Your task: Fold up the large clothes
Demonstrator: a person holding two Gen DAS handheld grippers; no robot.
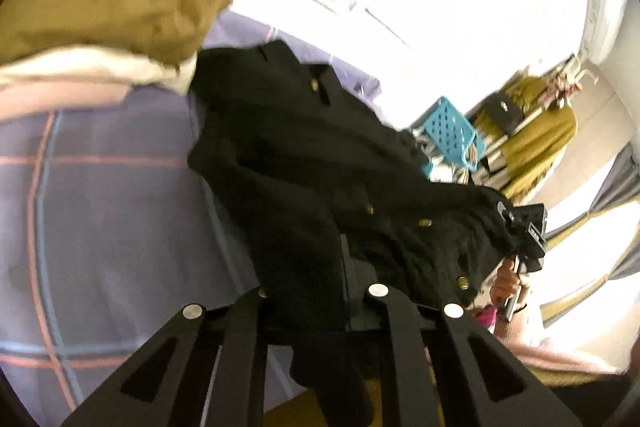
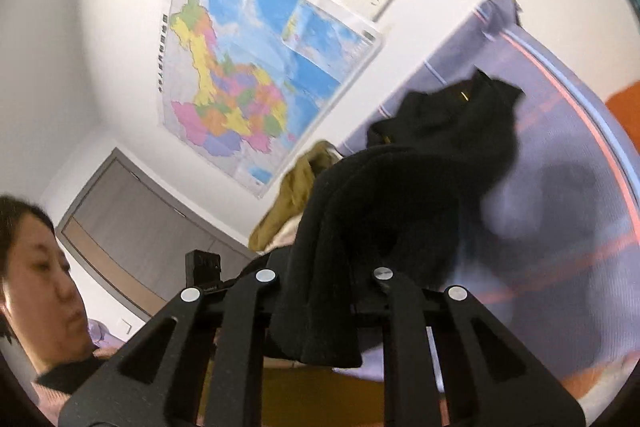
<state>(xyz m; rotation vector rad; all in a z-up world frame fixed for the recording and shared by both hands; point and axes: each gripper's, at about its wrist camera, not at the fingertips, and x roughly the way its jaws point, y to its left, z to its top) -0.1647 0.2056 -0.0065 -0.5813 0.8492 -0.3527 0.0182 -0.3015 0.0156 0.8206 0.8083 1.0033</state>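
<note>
Grippers both pinch the black coat (image 1: 312,163): left gripper (image 1: 320,303) and right gripper (image 2: 320,291) are each clamped on an edge, lifting it above the bed (image 1: 104,195). Judgement: keep the held edge taut and level, then lower it flat, clear of the tan pile (image 1: 108,11).

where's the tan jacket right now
In the left wrist view the tan jacket sits upper left on a pile of pale clothes, just left of the black coat both grippers hold.

Matte black left gripper (image 1: 320,301) and right gripper (image 2: 320,287) each carry four round silver rivets on slotted linkage arms; at nine o'clock, the dark-haired operator (image 2: 36,267) wears a pink sweater.
</note>
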